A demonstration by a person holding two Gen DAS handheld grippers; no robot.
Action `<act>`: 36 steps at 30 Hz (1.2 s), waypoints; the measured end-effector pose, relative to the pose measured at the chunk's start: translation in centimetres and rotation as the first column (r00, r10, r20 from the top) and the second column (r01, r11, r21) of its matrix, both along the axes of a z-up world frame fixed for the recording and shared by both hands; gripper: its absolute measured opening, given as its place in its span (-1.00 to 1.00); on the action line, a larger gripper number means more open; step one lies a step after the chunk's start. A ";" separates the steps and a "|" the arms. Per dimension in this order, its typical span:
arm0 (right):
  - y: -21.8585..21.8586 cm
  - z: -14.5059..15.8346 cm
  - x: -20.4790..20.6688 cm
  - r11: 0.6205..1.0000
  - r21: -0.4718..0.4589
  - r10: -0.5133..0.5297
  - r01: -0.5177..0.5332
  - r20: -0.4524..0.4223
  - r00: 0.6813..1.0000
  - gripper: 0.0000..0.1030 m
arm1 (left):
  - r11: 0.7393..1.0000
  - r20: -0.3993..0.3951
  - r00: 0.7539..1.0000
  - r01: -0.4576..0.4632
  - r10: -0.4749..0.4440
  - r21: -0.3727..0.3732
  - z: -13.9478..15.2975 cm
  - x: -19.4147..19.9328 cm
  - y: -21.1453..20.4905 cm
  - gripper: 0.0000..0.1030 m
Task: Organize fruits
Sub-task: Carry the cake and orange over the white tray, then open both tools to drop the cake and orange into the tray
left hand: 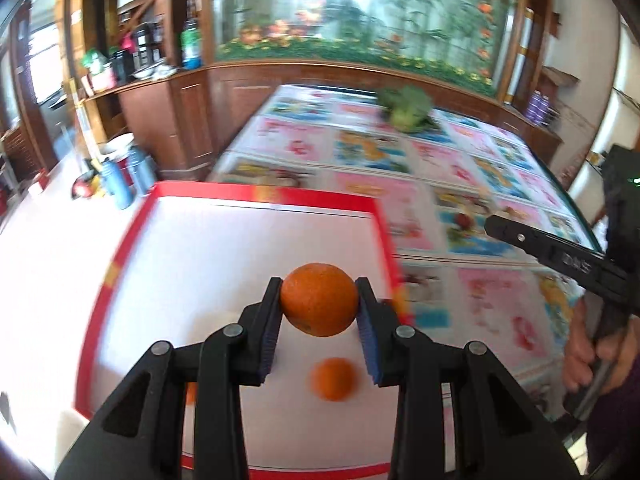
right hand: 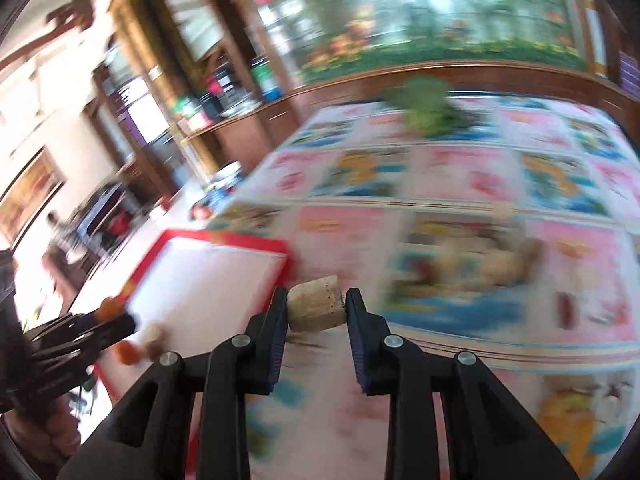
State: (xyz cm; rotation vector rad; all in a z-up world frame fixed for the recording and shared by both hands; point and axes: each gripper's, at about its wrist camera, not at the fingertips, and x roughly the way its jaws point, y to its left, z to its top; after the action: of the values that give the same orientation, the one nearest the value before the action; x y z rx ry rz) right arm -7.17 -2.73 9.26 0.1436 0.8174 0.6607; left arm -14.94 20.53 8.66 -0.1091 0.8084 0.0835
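gripping an orange [left hand: 319,300] between its two blue-padded fingers, the left gripper [left hand: 319,305] was closed partway, to the width of the fruit, and held it above the white inside of a red-rimmed tray [left hand: 120,248]. a second orange [left hand: 334,379] lay blurred on the tray floor below the held one, and a sliver of something orange showed behind the left finger, too hidden to name. the right gripper [right hand: 317,309] was likewise closed on a pale, tan, speckled piece [right hand: 317,309], pinched at both ends by the pads; what fruit it was could not be told. it hung over the table just right of the tray's corner [right hand: 280,250]. in the left wrist view the right gripper appeared as a black bar [left hand: 560,256] at the right edge, with the person's hand [left hand: 588,356] on its handle. the table wore a bright cloth [left hand: 480,172] of pink and blue picture squares; more tan pieces [right hand: 496,260] lay blurred on it, and a green leafy vegetable [left hand: 408,110] sat near the far edge. blue bottles [left hand: 128,176] stood left of the tray. behind the table ran dark wooden cabinets [left hand: 192,116] and a large flowered garden mural [left hand: 360,12].
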 end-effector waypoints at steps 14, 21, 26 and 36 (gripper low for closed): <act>12.9 -2.4 -0.5 0.977 -0.125 0.162 -0.171 -0.075 0.984 -0.47 | 0.990 -0.032 0.989 -0.144 0.144 -0.006 -1.8 2.0 7.1 -0.27; 14.0 -4.6 -1.4 0.968 -0.143 0.186 -0.205 -0.137 0.973 -0.47 | 0.986 -0.072 0.983 -0.169 0.168 -0.009 -3.8 1.8 8.0 -0.27; 14.3 -4.8 -1.8 0.965 -0.164 0.189 -0.206 -0.112 0.975 -0.46 | 0.985 -0.103 0.980 -0.171 0.169 -0.006 -4.8 1.9 8.1 -0.27; 13.4 -4.4 -1.6 0.970 -0.124 0.196 -0.211 -0.118 0.973 -0.26 | 0.974 -0.140 0.964 -0.224 0.228 0.043 -5.4 1.7 8.0 0.45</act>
State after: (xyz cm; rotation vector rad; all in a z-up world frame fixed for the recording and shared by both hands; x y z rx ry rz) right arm -8.80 10.71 4.84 -0.0310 0.9847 0.7931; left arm -13.20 28.52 3.30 -0.1708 0.9373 0.3210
